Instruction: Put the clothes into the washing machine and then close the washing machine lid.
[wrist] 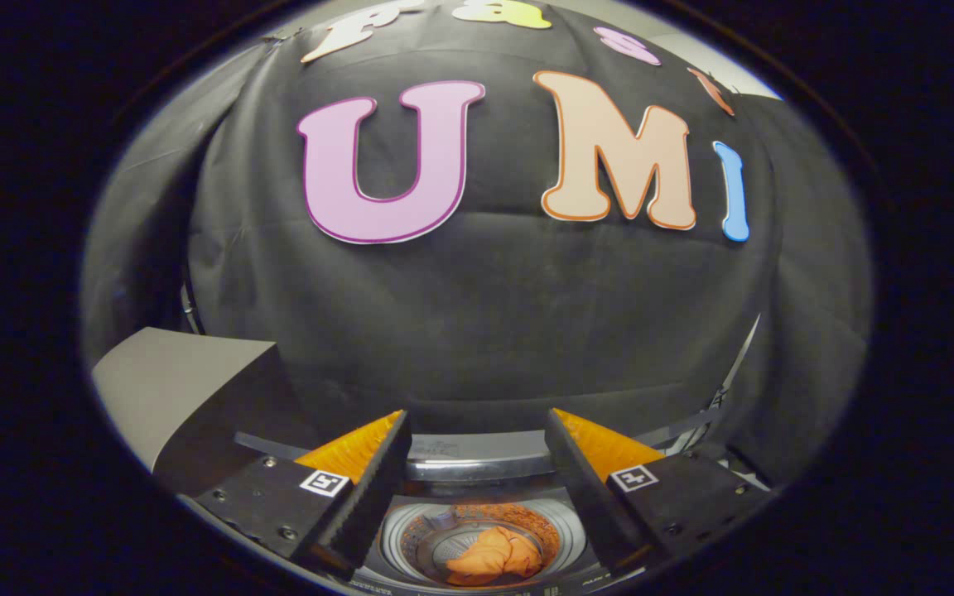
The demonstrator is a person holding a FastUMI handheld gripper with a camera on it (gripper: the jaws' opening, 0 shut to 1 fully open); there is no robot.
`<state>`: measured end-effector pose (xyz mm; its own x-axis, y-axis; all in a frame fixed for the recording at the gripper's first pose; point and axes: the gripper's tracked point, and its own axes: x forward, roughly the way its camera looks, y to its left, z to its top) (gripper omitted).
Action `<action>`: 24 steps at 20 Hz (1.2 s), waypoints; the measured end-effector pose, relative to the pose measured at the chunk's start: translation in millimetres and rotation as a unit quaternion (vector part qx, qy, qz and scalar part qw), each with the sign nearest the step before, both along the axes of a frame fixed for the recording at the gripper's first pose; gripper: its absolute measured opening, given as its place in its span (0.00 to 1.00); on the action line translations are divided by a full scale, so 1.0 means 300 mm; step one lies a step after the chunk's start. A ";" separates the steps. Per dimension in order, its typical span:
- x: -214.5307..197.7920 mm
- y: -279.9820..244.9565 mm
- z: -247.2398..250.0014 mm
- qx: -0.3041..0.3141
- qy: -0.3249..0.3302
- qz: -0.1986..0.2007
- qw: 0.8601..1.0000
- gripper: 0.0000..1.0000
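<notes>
While the claw (477, 430) gapes empty, orange clothes (495, 556) lie inside the washing machine (477, 468).

The gripper (477, 430) sits low in the middle of the picture. Its two fingers stand apart, with nothing between them. Below the gap, at the bottom middle, is the washing machine (477, 463). Its round tub (398, 538) opens upward. The clothes (495, 556) lie bunched up inside the tub, at the bottom of it. At the lower left, beside the left finger, the lid (175, 385) stands tilted up. The booth wall (485, 314) stands behind it all.
</notes>
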<state>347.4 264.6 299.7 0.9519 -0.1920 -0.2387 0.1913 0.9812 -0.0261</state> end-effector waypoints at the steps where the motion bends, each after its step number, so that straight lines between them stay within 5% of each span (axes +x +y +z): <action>1: -0.023 0.005 0.012 0.002 -0.010 0.001 1.000 0.98; 15: -0.183 0.019 0.044 0.024 -0.037 0.009 0.999 0.98; 24: 0.228 0.045 0.199 0.044 -0.063 0.013 0.997 0.98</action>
